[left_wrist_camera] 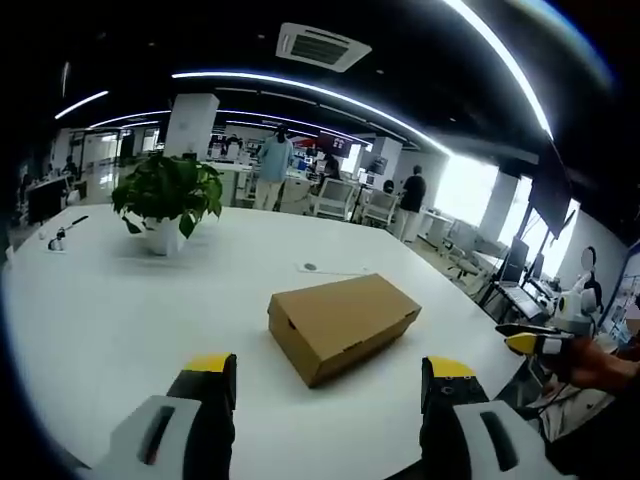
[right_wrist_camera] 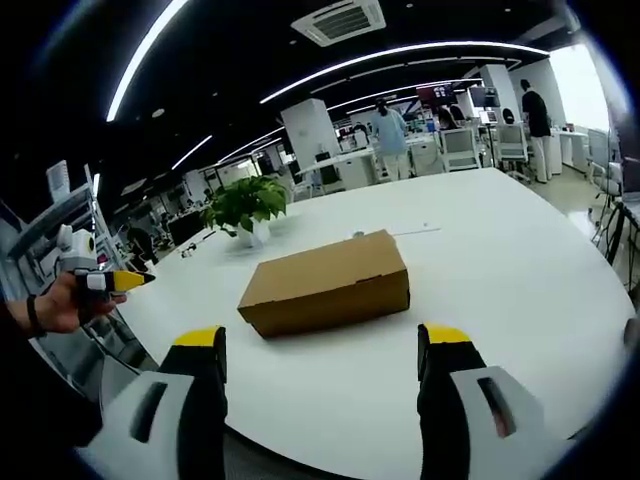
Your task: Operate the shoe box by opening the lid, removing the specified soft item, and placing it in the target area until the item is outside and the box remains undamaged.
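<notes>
A closed brown cardboard shoe box lies flat on the white table, lid down. My left gripper is open, its yellow-tipped jaws short of the box's near corner. In the right gripper view the same shoe box sits ahead of my right gripper, which is open as well, jaws apart and nothing between them. The right gripper shows at the right edge of the left gripper view, held in a hand. The left gripper shows at the left of the right gripper view, also in a hand.
A potted green plant stands on the table's far left. A small flat card lies behind the box. Some small items rest at the far left edge. Office chairs, desks and standing people fill the background.
</notes>
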### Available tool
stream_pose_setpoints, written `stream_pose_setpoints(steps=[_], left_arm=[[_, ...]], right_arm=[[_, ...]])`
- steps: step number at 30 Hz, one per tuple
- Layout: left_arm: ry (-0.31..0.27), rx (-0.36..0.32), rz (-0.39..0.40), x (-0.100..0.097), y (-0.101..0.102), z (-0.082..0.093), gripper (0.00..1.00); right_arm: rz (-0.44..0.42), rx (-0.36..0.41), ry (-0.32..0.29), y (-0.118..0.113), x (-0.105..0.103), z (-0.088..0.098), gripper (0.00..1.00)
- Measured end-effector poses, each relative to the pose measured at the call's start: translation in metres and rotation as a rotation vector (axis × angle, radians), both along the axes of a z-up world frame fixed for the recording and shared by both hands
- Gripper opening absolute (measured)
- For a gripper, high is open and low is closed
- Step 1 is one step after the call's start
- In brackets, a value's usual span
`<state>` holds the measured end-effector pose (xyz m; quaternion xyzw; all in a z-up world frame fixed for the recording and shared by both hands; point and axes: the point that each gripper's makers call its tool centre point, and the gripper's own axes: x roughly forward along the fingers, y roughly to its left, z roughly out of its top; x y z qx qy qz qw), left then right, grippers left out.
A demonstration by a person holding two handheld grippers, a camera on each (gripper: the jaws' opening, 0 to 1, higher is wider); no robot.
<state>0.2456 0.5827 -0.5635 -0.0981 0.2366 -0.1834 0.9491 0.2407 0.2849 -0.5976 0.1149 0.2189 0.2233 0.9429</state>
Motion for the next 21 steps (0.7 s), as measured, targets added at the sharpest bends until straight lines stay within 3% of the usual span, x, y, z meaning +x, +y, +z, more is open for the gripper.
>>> stream_pose_setpoints(steps=[21], left_arm=[[-0.001,-0.004,0.009,-0.0006,0.0010,0.0003,0.77]], right_arm=[[-0.002,0.000,0.001,-0.0013,-0.0007,-0.0010,0.74]])
